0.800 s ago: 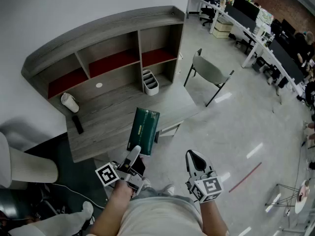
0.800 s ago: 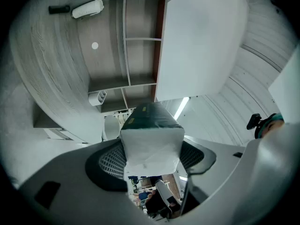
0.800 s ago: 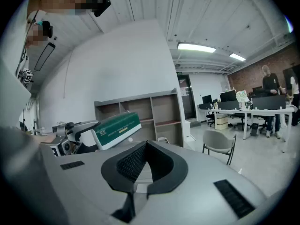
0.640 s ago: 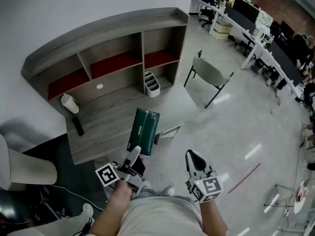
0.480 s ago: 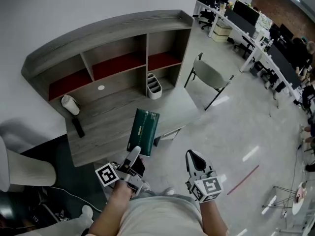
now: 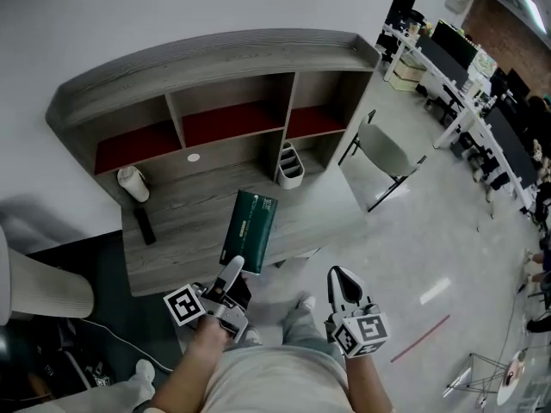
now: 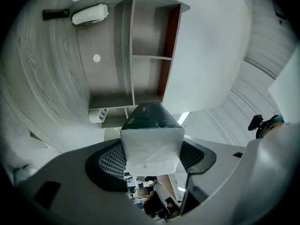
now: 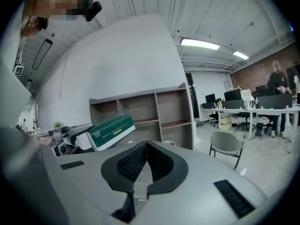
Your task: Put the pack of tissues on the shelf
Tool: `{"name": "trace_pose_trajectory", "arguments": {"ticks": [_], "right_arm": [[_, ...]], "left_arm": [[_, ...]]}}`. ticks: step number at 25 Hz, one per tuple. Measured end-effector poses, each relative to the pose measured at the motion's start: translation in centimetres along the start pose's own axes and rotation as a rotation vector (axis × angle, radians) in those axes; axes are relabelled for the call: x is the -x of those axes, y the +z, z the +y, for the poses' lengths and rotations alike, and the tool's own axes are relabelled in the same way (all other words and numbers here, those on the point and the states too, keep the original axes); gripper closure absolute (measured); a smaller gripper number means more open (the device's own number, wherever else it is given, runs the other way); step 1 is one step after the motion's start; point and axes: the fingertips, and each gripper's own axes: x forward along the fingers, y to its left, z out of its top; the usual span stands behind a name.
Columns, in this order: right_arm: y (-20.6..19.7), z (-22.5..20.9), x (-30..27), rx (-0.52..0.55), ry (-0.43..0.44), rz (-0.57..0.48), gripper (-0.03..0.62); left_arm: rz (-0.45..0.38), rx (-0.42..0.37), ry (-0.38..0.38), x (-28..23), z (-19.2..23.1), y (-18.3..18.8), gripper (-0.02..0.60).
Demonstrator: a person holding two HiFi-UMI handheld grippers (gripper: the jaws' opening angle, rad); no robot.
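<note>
Left gripper clamps the pack of tissues, its white end filling that gripper's view; right gripper jaws together.

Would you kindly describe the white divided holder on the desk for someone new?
Start at the grey wooden desk with its red-lined shelf hutch. On the desktop, near the hutch's right end, stands the white divided holder. It alone is open-topped with slots; the other white thing, a rounded cylinder, sits far left.

Bright ceiling strip light illuminates everything evenly; fisheye edges bend, corners darken.
</note>
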Motion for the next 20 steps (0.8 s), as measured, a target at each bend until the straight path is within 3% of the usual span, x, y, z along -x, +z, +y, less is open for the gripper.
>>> {"name": "trace_pose_trajectory", "arguments": {"ticks": [6, 11, 20], "right_arm": [[0.9, -2.6, -6.9, -0.001, 0.103, 0.012, 0.566], [3.1, -6.5, -13.3, 0.002, 0.234, 0.031, 0.566], [6.0, -13.3, -20.6, 0.009, 0.412, 0.04, 0.566]], "left_arm": [[-0.1, -0.009, 0.029, -3.6, 1.9, 3.3, 0.238], [-0.231, -0.03, 0.047, -8.4, 2.2, 5.6, 0.238], [-0.431, -0.063, 0.082, -16.1, 2.5, 7.7, 0.238]]}}
